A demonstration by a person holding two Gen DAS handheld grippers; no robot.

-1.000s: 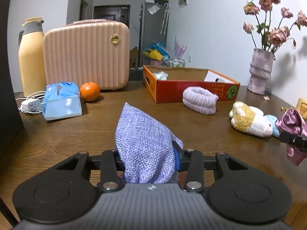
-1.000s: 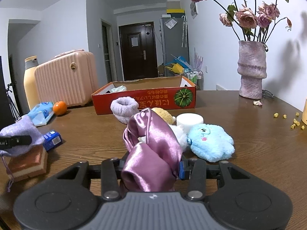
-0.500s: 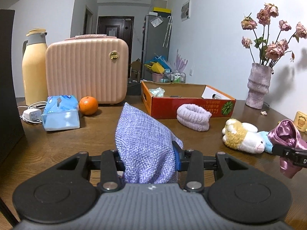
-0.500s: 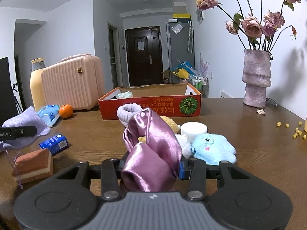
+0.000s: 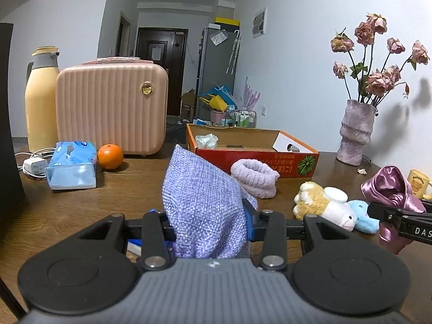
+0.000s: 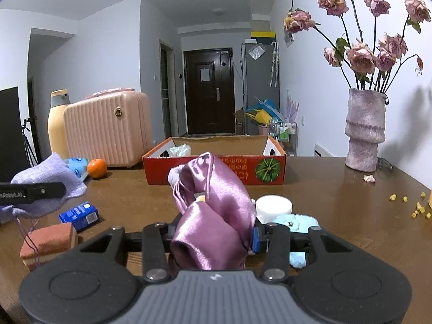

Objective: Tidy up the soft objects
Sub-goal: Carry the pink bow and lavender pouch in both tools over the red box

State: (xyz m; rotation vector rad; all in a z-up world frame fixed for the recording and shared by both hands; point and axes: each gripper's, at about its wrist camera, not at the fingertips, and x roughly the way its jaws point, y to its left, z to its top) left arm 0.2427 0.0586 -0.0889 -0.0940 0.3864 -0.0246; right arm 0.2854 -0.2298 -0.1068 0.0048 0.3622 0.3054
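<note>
- Left wrist view: my left gripper (image 5: 209, 226) is clamped on a lilac woven pouch (image 5: 202, 202), which stands up between the jaws at lower centre, lifted clear of the table (image 5: 81, 210).
- In the right wrist view my right gripper (image 6: 212, 239) is pinched on a pink satin bag (image 6: 213, 210), bunched at lower centre.
- I judge the cardboard box (image 5: 253, 151) at mid-frame is where the soft things go; one pale bundle (image 5: 206, 141) already lies in its left corner.
- To do this well I would keep both grips firm, carry each pouch over the near wall of the box, and let go only once it hangs above the box floor.
- The lilac pouch has a drawstring (image 6: 27, 232) dangling at the lower left of the right view; it could snag on the sponge block (image 6: 48, 243) beneath it.
- A fuzzy lilac band (image 5: 255, 178) sits just before the box, in my left gripper's line, so I would pass above it.
- The plush toys (image 5: 329, 205) and the white tub (image 6: 274, 206) lie near the right gripper; I should clear them too.
- The orange (image 5: 110, 156), tissue pack (image 5: 71, 164), suitcase (image 5: 110, 110) and vase (image 5: 355, 132) stand aside, out of the way.
</note>
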